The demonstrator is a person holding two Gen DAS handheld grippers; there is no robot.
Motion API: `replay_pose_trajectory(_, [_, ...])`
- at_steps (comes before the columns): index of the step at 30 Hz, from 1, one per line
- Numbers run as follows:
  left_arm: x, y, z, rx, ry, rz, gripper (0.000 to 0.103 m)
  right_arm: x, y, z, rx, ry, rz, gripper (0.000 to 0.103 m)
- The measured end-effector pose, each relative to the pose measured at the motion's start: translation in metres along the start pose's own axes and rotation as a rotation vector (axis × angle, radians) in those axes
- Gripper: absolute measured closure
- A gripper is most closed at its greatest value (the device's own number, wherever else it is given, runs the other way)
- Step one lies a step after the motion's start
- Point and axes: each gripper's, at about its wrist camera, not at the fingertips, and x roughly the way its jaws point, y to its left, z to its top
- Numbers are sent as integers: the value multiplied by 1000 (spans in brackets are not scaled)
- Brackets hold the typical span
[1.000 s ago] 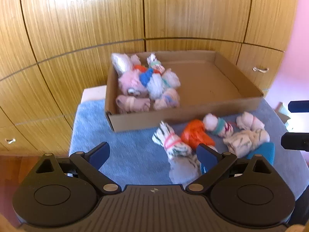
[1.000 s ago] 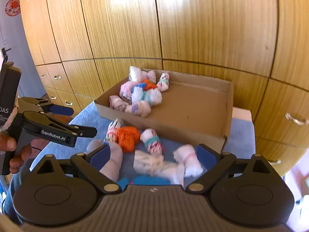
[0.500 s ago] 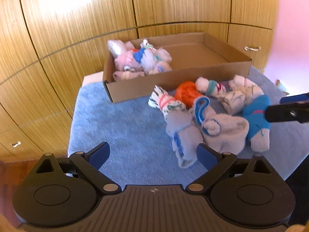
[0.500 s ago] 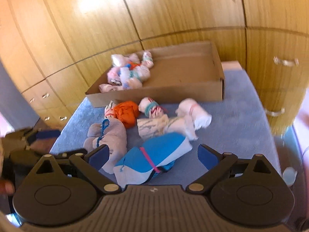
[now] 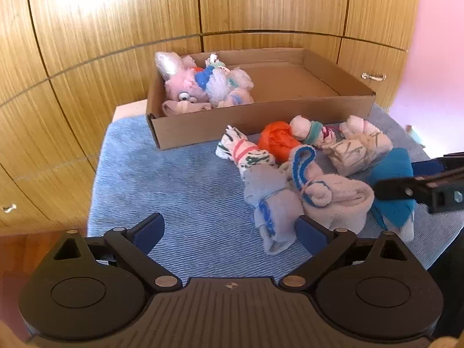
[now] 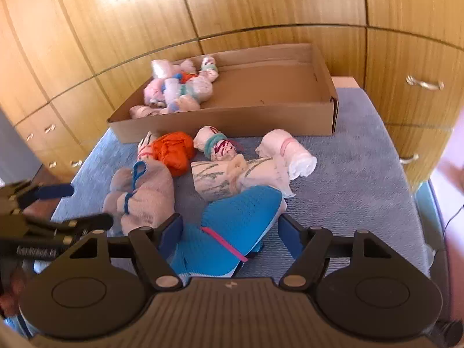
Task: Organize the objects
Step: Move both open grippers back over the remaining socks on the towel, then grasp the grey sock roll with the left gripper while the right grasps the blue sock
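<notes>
Several rolled sock bundles lie on a blue mat [image 5: 174, 179] in front of a cardboard box [image 5: 261, 116]. My right gripper [image 6: 229, 229] is open, its fingers on either side of a bright blue bundle with a pink band [image 6: 232, 226], which also shows in the left wrist view [image 5: 391, 179]. My left gripper [image 5: 229, 232] is open and empty over the mat, its right finger beside a grey bundle with blue trim [image 5: 272, 211]. An orange bundle [image 5: 278, 142] lies near the box. More bundles and a pink plush [image 5: 185, 90] fill the box's left end.
Wooden cabinet doors [image 5: 116, 29] with metal handles [image 6: 423, 82] stand behind and beside the table. The right half of the box [image 6: 275, 87] holds nothing. The mat's right part [image 6: 362, 174] is bare. The left gripper shows at the left edge of the right wrist view [image 6: 43, 220].
Both grippers pulled back and lowered toward the bundles. The right gripper came down around the bright blue bundle; the left gripper shifted closer to the grey bundle.
</notes>
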Motion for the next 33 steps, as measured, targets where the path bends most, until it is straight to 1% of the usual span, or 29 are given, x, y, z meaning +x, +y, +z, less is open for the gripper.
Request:
replay_pose_trajectory(6, [8, -6, 7, -23, 9, -9, 5, -19, -3, 1, -109, 2, -1, 38])
replay_pose_trajectory(9, [14, -10, 12, -20, 5, 21, 4, -19, -1, -1, -173, 10, -22, 38])
replay_pose_trajectory(12, [19, -9, 16, -31, -7, 35, 5, -18, -1, -1, -183, 13, -14, 36])
replay_pose_trajectory(13, [20, -9, 17, -35, -4, 37, 7, -16, -1, 0, -180, 17, -15, 35])
replay_pose_trajectory(14, [21, -8, 16, -34, 0, 30, 11, -15, -2, -1, -172, 17, -12, 36])
replay_pose_trajectory(18, [22, -6, 12, -20, 6, 13, 14, -10, -2, -2, -163, 21, -1, 36])
replay_pose_trajectory(19, [21, -5, 11, -22, 8, 6, 16, -7, -2, -4, -160, 29, -3, 35])
replay_pose_trajectory(21, [22, -6, 13, -30, 14, -20, 24, -2, -4, -7, -155, 47, -13, 35])
replay_pose_trajectory(23, [23, -9, 14, -25, 19, -51, 39, 1, -7, -11, -150, 52, -24, 39])
replay_pose_trajectory(24, [24, -11, 15, -19, 24, -59, 41, 1, -9, -13, -141, 48, -26, 40])
replay_pose_trajectory(26, [28, -15, 14, -14, 38, -76, 53, -2, -12, -13, -118, 35, -18, 43])
replay_pose_trajectory(27, [29, -17, 14, -16, 45, -89, 55, -3, -13, -14, -114, 30, -20, 43])
replay_pose_trajectory(30, [31, -24, 13, 9, 37, -70, 55, -4, -16, -14, -91, 18, -22, 43])
replay_pose_trajectory(33, [32, -25, 15, -5, 40, -66, 55, -2, -17, -15, -69, 6, -29, 39])
